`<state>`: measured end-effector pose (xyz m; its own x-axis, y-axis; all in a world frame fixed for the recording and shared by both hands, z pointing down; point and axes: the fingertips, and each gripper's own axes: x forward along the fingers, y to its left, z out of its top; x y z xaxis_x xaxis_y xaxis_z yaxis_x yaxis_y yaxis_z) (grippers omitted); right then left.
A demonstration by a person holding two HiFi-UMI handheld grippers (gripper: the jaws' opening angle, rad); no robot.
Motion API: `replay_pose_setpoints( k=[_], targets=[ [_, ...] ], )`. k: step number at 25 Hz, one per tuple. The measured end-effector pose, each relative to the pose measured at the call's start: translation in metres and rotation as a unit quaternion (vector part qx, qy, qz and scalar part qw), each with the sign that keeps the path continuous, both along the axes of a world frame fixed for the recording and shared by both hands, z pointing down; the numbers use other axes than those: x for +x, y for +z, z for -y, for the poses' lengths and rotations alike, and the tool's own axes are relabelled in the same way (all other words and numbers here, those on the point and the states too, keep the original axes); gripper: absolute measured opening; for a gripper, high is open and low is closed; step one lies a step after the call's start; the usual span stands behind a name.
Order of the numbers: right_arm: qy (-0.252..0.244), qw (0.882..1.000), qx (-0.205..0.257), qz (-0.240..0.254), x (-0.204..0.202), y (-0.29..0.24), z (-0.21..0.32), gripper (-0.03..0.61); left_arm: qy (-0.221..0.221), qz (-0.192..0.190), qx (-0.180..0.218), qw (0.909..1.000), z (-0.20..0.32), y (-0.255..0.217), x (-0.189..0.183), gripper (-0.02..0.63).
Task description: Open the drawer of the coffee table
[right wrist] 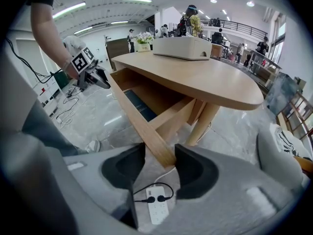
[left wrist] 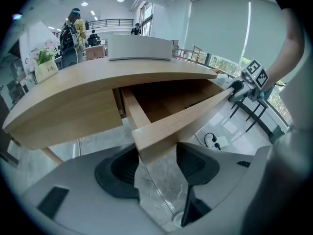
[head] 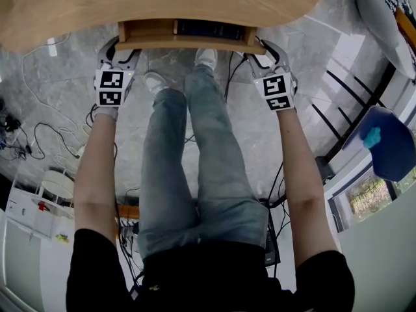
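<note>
Coffee table (head: 162, 5) at twelve o'clock runs off the head view's top edge. The drawer (head: 188, 42) sits mostly tucked under it, with a dark flat thing (right wrist: 139, 106) inside that I can't identify. The tips of the left gripper (head: 119, 54) and right gripper (head: 265, 56) are hard to make out at the drawer ends. Figures (left wrist: 74, 26) far off at ten o'clock in the left gripper view are too small to read. A blue shape (head: 390, 142) at three o'clock is clipped by the edge.
</note>
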<state>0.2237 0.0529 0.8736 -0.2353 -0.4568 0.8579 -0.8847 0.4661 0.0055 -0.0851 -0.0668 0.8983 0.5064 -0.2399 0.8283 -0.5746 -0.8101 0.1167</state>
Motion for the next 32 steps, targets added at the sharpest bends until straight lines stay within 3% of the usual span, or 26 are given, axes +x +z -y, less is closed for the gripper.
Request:
replay_pose_setpoints(
  k=[18,32],
  targets=[
    [-0.015,0.999,-0.022,-0.02,-0.036,0.006,-0.082,0.178,0.01,0.006,-0.017,0.9998,-0.084,0.006,-0.037,0.245],
    [-0.017,0.999,-0.043,-0.022,-0.051,0.018,-0.107,0.175,0.016,0.014,-0.033,0.9992,-0.106,0.018,-0.05,0.245]
  ],
)
